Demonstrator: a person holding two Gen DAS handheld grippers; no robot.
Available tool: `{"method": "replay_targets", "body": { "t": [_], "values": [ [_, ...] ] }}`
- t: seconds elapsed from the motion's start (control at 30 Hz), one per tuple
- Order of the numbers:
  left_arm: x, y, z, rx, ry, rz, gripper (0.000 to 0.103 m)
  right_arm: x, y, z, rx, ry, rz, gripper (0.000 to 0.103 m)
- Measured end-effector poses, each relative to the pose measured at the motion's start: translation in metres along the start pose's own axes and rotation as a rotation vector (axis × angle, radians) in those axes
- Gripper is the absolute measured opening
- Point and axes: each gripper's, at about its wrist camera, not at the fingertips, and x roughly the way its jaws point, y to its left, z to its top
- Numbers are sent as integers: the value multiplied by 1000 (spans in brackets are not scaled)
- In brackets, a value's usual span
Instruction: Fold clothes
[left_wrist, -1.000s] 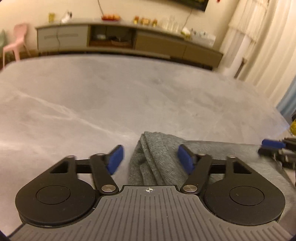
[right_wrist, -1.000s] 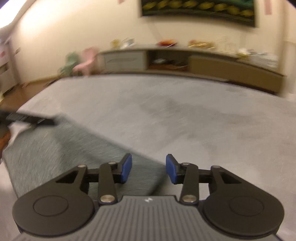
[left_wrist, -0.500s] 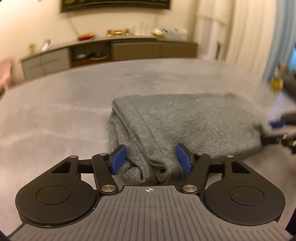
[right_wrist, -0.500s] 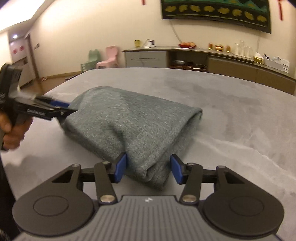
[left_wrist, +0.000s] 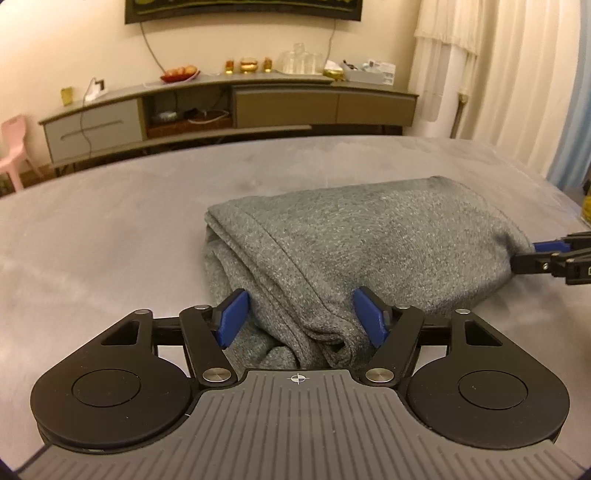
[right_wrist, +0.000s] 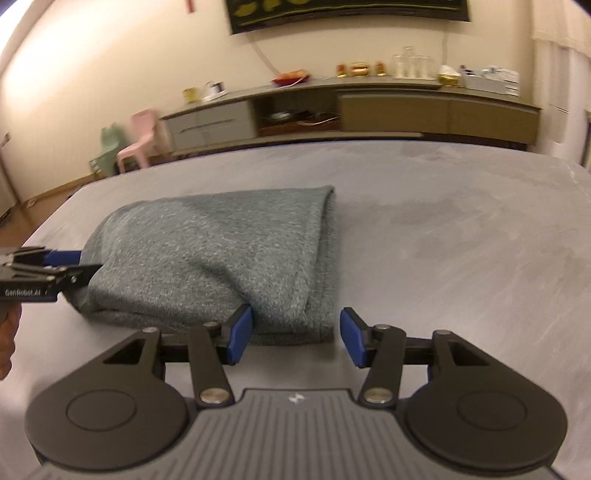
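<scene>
Tongs, left and right, are gaping wide around my sweater, risking layers slipping unfolded.

Home living room, long sideboard, curtains, pink chair

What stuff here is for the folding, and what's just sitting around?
For folding: grey garment, left gripper, right gripper, table.

Just around: sideboard, pink chair, fruit plate, curtains.
</scene>
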Motion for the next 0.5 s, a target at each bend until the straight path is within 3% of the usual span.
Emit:
{"method": "replay_targets", "body": {
  "t": [0.07, 0.17, 0.23, 0.37, 0.43, 0.5],
  "values": [
    [-8, 1, 10, -29, -38, 54, 46, -16, -13, 3, 17, -79, -27, 49],
    [-47, 12, 17, -143, -173, 69, 47, -31, -18, 3, 33, -170, 4, 49],
    [-60, 11, 17, -178, -210, 21, 47, -28, -14, 6, 29, -192, 60, 49],
    [-39, -16, 12, -50, -122, -5, 46, -7, -7, 4, 8, -142, 67, 47],
    [-14, -24, 9, 12, -44, 49, 41, 3, -4, 3, -2, -115, 68, 49],
    [6, -22, 2, 25, 9, 70, 45, 14, 0, 2, -13, -88, 69, 49]
  ]
}}
